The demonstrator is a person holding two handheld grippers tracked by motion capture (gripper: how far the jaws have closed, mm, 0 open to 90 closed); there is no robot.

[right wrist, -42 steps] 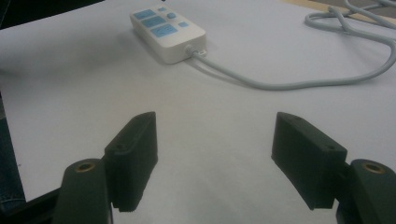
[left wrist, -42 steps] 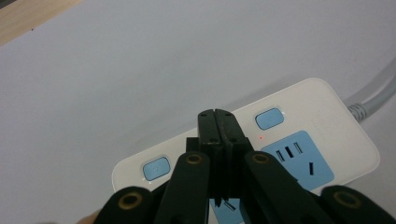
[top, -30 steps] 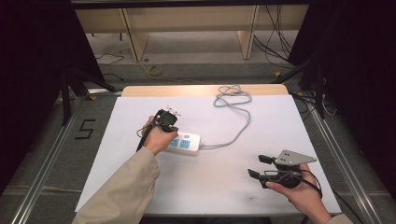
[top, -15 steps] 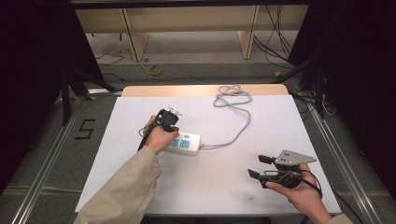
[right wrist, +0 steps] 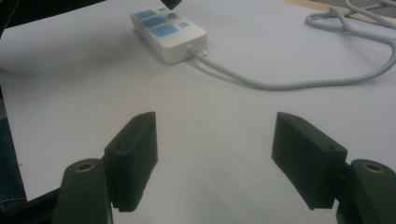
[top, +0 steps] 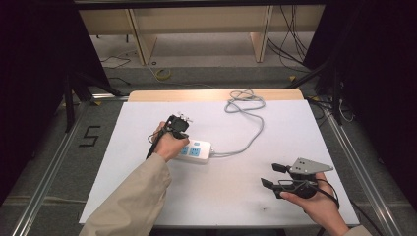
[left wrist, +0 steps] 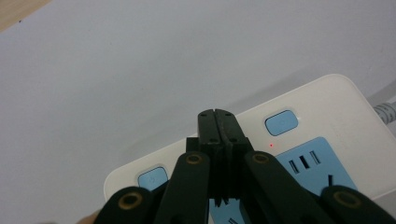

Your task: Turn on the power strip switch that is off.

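A white power strip [top: 196, 150] with blue sockets lies on the white table sheet, left of centre. Its grey cable [top: 253, 132] runs off to the back. My left gripper [top: 180, 132] points down at the strip's left part, jaws pressed together with nothing between them. In the left gripper view its shut tips [left wrist: 218, 115] hover over the strip [left wrist: 336, 121] between two blue switch buttons [left wrist: 281, 122]; a small red light glows beside them. Contact with the strip I cannot tell. My right gripper [top: 271, 175] rests at the front right, open and empty [right wrist: 215, 126], facing the strip [right wrist: 170, 32].
The cable [right wrist: 289, 84] loops in a coil near the table's wooden back edge [top: 211, 95]. The white sheet [top: 236, 201] lies bare between the two hands. Metal rails run along both sides of the table, with shelving legs and loose cables on the floor behind.
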